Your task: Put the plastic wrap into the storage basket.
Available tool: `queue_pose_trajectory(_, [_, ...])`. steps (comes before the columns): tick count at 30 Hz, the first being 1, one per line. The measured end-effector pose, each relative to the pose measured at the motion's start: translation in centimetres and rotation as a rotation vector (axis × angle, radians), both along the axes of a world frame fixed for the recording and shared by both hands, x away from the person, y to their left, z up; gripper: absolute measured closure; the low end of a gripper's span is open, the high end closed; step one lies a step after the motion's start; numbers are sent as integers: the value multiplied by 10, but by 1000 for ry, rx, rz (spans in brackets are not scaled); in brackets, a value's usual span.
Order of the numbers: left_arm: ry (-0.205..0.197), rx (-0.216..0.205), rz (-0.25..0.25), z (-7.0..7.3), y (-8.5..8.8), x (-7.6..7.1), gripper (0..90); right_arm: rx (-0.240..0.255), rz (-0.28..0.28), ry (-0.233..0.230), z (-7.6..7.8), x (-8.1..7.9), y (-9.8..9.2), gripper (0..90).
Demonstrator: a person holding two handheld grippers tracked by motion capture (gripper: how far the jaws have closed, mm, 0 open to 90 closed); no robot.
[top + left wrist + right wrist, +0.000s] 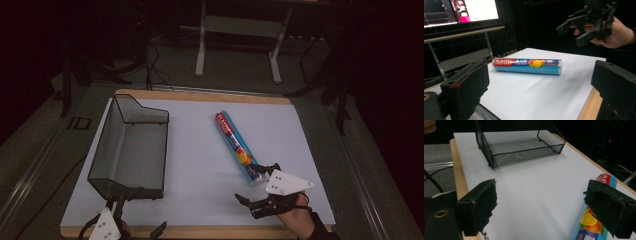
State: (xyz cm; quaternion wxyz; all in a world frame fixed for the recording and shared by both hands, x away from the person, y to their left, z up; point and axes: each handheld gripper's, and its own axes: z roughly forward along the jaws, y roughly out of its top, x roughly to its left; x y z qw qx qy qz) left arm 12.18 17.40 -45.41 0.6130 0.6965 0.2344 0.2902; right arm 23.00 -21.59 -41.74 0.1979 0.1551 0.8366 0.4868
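1. Where the person's side of the table (200, 231) ends, the left gripper (136, 216) sits low at the near edge, just in front of the wire basket (131, 146). Its two black jaws stand wide apart and hold nothing.
2. A bit to the right, a hand (299, 219) holds the right gripper (256, 182) over the white sheet (200, 165). Its jaws are wide apart too, and they hold nothing.
3. One jaw of the right gripper is right by the near end of the roll of plastic food wrap (237, 147). From above I cannot tell if it touches the roll. In the right gripper view the roll (591, 220) lies under the right-hand jaw, not between the two jaws.
4. The roll lies flat on the white sheet, on the right half of the table. It is slanted, with its red end farther away and to the left. It has a picture of oranges on it.
5. In the left gripper view the roll (527, 66) lies sideways past the open jaws, and the right gripper (587, 23) hangs above it in the hand (616, 32).
6. The black wire basket stands on the left half of the sheet, well apart from the roll. It is empty.
7. Farther back, past the table, there is a grey floor (240, 75) with a metal stand (240, 30) and some cables.
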Motion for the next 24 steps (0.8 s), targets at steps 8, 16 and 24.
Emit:
queue_pose_trajectory(8, [3, -6, 2, 0, 1, 0, 24, 15, -27, -10, 4, 22, 2, 102])
queue_pose_trajectory(16, [2, 0, 1, 0, 0, 0, 24, 22, -71, -3, 7, 52, 6, 102])
queue_pose_trajectory(24, [6, 1, 2, 0, 1, 1, 24, -5, -130, 20, 2, 80, 12, 101])
